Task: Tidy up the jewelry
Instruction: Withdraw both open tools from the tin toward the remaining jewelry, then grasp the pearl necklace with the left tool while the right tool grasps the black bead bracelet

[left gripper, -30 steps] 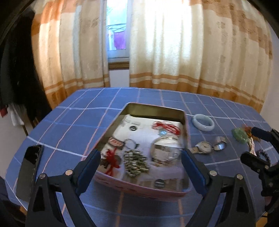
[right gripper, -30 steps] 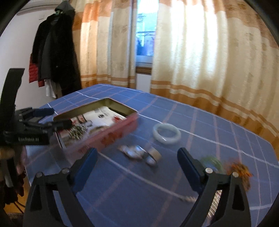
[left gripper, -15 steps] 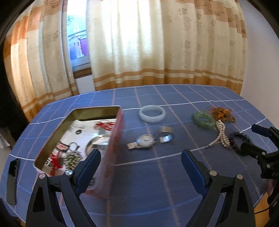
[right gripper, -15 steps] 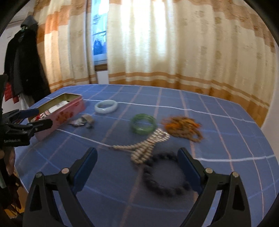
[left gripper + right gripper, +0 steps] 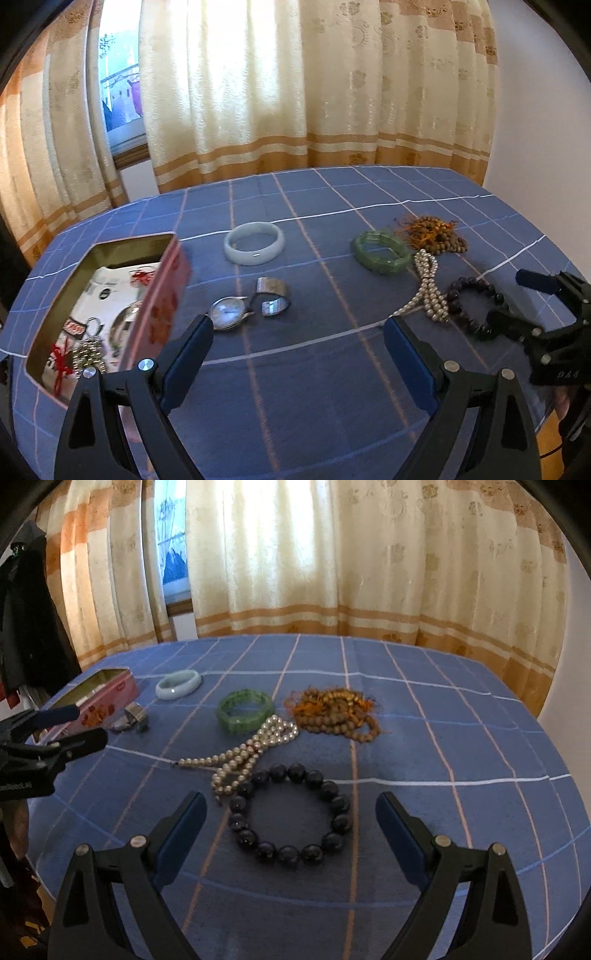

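My right gripper (image 5: 290, 805) stands open just in front of a dark bead bracelet (image 5: 291, 853), which lies flat on the blue checked cloth. Against it lie a pearl necklace (image 5: 255, 746), a green bracelet (image 5: 240, 725) and a brown bead string with orange tassels (image 5: 332, 709). My left gripper (image 5: 297, 332) is open and holds nothing, over bare cloth near a wristwatch (image 5: 227, 308). A pale jade bangle (image 5: 251, 258) lies behind the watch. The open pink tin (image 5: 162, 295) at the left holds several trinkets. The right gripper (image 5: 511, 297) shows at the right, next to the dark bracelet (image 5: 456, 304).
The round table's edge (image 5: 554, 849) curves close on the right and near sides. Curtains and a window stand behind it, and dark coats (image 5: 26, 620) hang at the far left. The left gripper (image 5: 86, 723) shows open near the tin (image 5: 107, 698).
Both views have swung right. The left gripper left the tin for the cloth near the watch. The right gripper came up close to the dark bead bracelet. Both stayed open.
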The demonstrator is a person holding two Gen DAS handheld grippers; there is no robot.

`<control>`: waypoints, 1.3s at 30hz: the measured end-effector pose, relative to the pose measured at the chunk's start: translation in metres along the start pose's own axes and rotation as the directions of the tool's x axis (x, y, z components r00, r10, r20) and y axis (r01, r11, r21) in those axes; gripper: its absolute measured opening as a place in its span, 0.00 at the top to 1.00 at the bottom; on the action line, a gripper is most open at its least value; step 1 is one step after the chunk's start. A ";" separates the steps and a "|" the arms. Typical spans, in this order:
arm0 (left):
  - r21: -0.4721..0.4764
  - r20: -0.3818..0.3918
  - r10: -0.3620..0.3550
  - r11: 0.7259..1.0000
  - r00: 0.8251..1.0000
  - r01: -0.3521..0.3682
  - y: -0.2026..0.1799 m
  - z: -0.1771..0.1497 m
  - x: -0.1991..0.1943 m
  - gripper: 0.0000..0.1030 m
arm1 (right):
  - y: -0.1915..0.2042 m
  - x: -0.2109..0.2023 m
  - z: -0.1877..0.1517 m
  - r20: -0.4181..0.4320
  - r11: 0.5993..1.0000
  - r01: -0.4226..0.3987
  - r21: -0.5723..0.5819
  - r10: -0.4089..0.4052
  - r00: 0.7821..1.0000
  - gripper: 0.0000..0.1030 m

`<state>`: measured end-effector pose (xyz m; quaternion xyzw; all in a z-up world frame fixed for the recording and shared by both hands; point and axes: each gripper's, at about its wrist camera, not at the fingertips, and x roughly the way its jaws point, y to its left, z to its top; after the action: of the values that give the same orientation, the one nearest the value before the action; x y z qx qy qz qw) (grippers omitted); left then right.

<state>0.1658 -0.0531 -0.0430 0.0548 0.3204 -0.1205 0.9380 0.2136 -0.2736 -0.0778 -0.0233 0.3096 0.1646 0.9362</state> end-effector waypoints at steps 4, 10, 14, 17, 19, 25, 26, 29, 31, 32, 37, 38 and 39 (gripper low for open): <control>-0.001 -0.016 -0.027 1.000 1.000 0.027 -0.006 0.003 0.009 0.09 | 0.001 0.008 0.001 -0.051 1.000 -0.018 -0.011 0.017 0.999 0.08; 0.016 -0.031 -0.041 0.999 0.999 0.042 -0.014 0.005 0.018 0.09 | 0.000 0.021 0.001 -0.141 0.999 -0.037 -0.012 0.035 0.989 0.08; 0.036 -0.048 -0.046 0.998 0.998 0.047 -0.021 0.006 0.028 0.09 | -0.003 0.025 0.000 -0.165 1.000 -0.016 -0.003 0.015 0.986 0.24; 0.046 -0.052 -0.045 0.998 0.998 0.048 -0.025 0.008 0.031 0.09 | -0.004 0.022 -0.001 -0.144 1.000 0.018 -0.020 -0.021 0.989 0.53; 0.050 -0.052 -0.050 0.997 0.997 0.053 -0.027 0.009 0.032 0.09 | -0.007 0.020 0.000 -0.131 1.000 0.018 -0.006 -0.019 0.991 0.66; 0.070 -0.063 -0.046 0.996 0.997 0.050 -0.036 0.012 0.040 0.09 | -0.013 0.010 0.003 -0.061 1.000 0.027 -0.006 -0.027 0.998 0.82; 0.075 -0.067 -0.047 0.996 0.997 0.052 -0.038 0.013 0.041 0.09 | -0.014 0.009 0.004 -0.048 0.999 0.051 -0.010 -0.052 0.997 1.00; 0.089 -0.070 -0.047 0.995 0.996 0.054 -0.044 0.014 0.044 0.09 | -0.029 0.014 0.005 -0.073 0.999 0.014 0.040 -0.011 0.997 0.96; 0.095 -0.073 -0.047 0.994 0.996 0.054 -0.047 0.015 0.046 0.09 | -0.027 0.015 0.005 -0.087 1.000 0.000 0.023 0.002 0.996 0.96; 0.097 -0.073 -0.047 0.994 0.996 0.054 -0.048 0.015 0.046 0.09 | -0.026 0.015 0.005 -0.083 1.000 -0.001 0.022 0.003 0.997 0.96; 0.098 -0.074 -0.048 0.994 0.996 0.055 -0.052 0.017 0.048 0.09 | -0.029 0.013 0.004 -0.076 0.998 -0.040 0.047 0.044 0.996 0.72; 0.100 -0.076 -0.049 0.993 0.996 0.056 -0.053 0.017 0.049 0.09 | -0.029 0.012 0.004 -0.075 0.998 -0.048 0.046 0.051 0.996 0.63; 0.100 -0.077 -0.049 0.993 0.996 0.057 -0.054 0.017 0.049 0.09 | -0.027 0.012 0.004 -0.077 0.998 -0.043 0.035 0.046 0.996 0.62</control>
<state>0.1993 -0.1182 -0.0607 0.0988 0.3498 -0.1596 0.9178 0.2339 -0.2950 -0.0832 -0.0073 0.3488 0.1791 0.9199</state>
